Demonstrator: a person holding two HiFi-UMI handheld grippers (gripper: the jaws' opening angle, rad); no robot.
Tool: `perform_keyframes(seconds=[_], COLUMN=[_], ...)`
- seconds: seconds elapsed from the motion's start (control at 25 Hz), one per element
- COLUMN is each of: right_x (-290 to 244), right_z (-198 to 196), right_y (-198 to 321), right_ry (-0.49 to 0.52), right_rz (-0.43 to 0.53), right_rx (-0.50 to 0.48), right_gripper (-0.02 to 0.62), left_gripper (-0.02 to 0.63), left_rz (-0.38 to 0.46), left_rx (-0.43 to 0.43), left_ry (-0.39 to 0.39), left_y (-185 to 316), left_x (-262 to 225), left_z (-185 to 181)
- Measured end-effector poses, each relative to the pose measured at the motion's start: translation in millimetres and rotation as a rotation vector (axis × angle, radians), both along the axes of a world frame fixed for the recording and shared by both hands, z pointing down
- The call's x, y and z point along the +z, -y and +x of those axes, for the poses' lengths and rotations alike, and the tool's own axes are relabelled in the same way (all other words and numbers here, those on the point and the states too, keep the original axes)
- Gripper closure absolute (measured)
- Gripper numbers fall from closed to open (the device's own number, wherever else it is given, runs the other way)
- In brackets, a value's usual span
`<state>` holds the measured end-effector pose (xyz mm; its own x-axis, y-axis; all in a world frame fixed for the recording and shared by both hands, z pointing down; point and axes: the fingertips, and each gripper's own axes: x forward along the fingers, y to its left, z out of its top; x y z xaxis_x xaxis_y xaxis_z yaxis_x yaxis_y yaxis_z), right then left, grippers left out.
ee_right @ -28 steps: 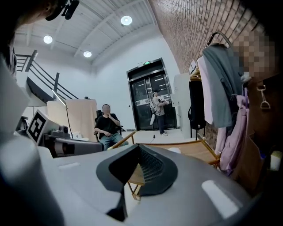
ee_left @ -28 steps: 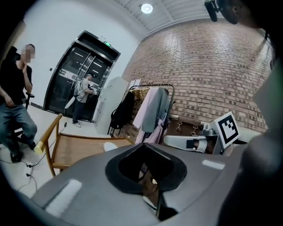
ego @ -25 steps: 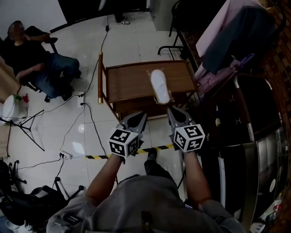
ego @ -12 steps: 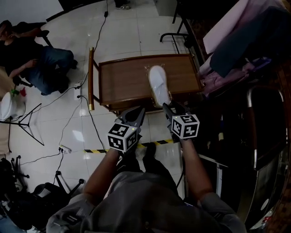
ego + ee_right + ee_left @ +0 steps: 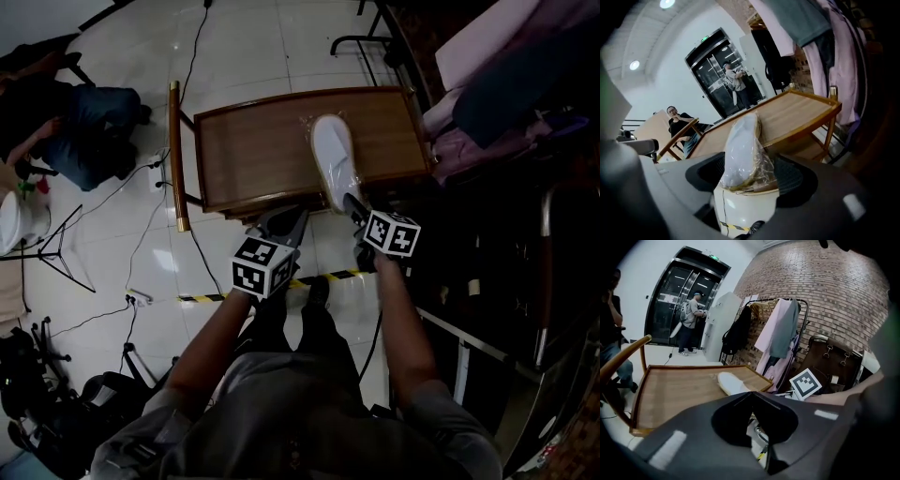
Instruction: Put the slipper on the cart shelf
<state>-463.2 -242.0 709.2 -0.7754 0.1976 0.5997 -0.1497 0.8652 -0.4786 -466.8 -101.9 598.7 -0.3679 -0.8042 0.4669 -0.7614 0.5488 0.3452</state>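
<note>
The white slipper (image 5: 335,161), wrapped in clear plastic, lies lengthwise on the wooden cart's top shelf (image 5: 253,150), its heel at the near edge. My right gripper (image 5: 354,204) is right behind that heel. In the right gripper view the slipper (image 5: 740,140) lies between the jaws of the right gripper (image 5: 750,165), which are opening and stand apart from it. My left gripper (image 5: 286,223) hovers left of it at the cart's near edge. The left gripper (image 5: 751,393) is shut on nothing, with the slipper (image 5: 732,382) ahead of it.
A seated person (image 5: 66,122) is on the floor's left side, with cables and a tripod (image 5: 56,253) nearby. A clothes rack with hanging garments (image 5: 506,84) crowds the cart's right side. The cart's handle (image 5: 175,155) is on its left. Yellow-black tape (image 5: 323,278) crosses the floor.
The right gripper's jaws have parted around the slipper's heel. The slipper stays on the cart top. Both grippers and the head view have shifted forward towards the cart.
</note>
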Motion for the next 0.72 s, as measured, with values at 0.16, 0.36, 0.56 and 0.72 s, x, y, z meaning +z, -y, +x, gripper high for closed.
perform_keyframes(seconds=[0.16, 0.36, 0.56, 0.72], right_x=[27.1, 29.3, 10.0, -17.8], right_z=[-3.0, -8.3, -12.4, -12.0], right_y=[-2.5, -17.0, -21.9, -29.2], right_ry=[-0.037, -0.028, 0.0, 0.049], right_rz=[-0.066, -0.133, -0.183, -0.189], right_rx=[0.032, -0.012, -0.026, -0.038], right_gripper=[0.296, 0.363, 0.472, 0.533], left_gripper=[0.598, 0.598, 0.598, 0.598], left_rz=[-0.022, -0.014, -0.011, -0.003], left_rx=[-0.006, -0.03, -0.012, 0.026], left_ry=[-0.004, 0.001, 0.009, 0.028], left_y=[-8.3, -10.1, -8.1, -7.9], left_x=[5.7, 1.8, -2.7, -14.5], left_z=[-8.0, -15.1, -13.6, -15.3])
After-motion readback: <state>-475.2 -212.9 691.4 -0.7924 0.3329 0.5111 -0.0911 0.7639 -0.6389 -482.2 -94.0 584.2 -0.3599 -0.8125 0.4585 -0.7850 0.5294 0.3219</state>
